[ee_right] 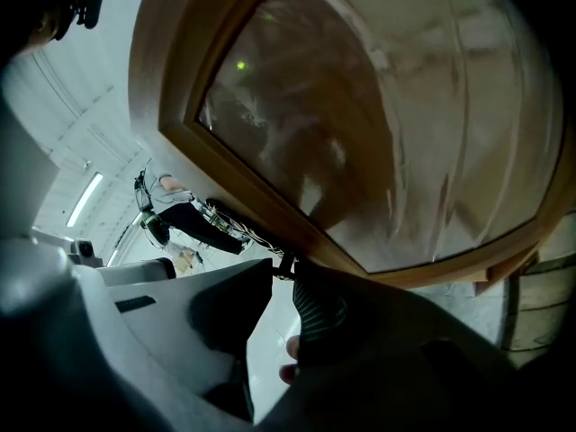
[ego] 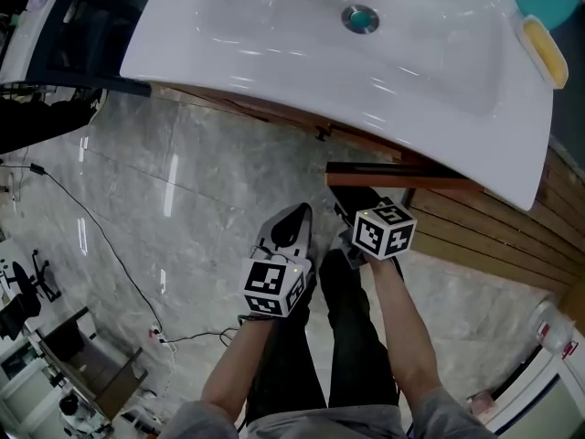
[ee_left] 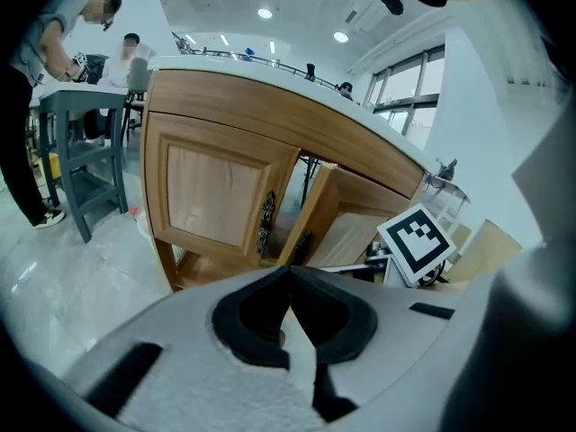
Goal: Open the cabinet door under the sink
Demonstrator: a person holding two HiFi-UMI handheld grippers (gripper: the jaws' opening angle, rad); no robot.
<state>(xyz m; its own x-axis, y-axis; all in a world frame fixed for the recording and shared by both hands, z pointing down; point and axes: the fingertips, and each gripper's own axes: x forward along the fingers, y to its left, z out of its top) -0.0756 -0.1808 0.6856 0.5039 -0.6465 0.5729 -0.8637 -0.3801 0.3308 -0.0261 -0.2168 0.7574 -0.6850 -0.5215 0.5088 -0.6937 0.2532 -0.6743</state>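
A glossy white sink (ego: 274, 35) with one round drain (ego: 359, 18) tops a wooden cabinet (ee_left: 270, 120). The cabinet has two panelled doors, a shut door (ee_left: 216, 196) and beside it an ajar door (ee_left: 346, 228). The right gripper (ee_right: 281, 286) seems clamped on the ajar door's small dark handle (ee_right: 281, 265), though the view is murky. The left gripper (ee_left: 290, 286) hangs near, jaws pressed together.

cabinet door (ee_left: 342, 214) — light brown wood, framed panel | state: partly swung open, upright | place: under the white sink (ego: 274, 35), right of the shut twin door (ee_left: 211, 196)
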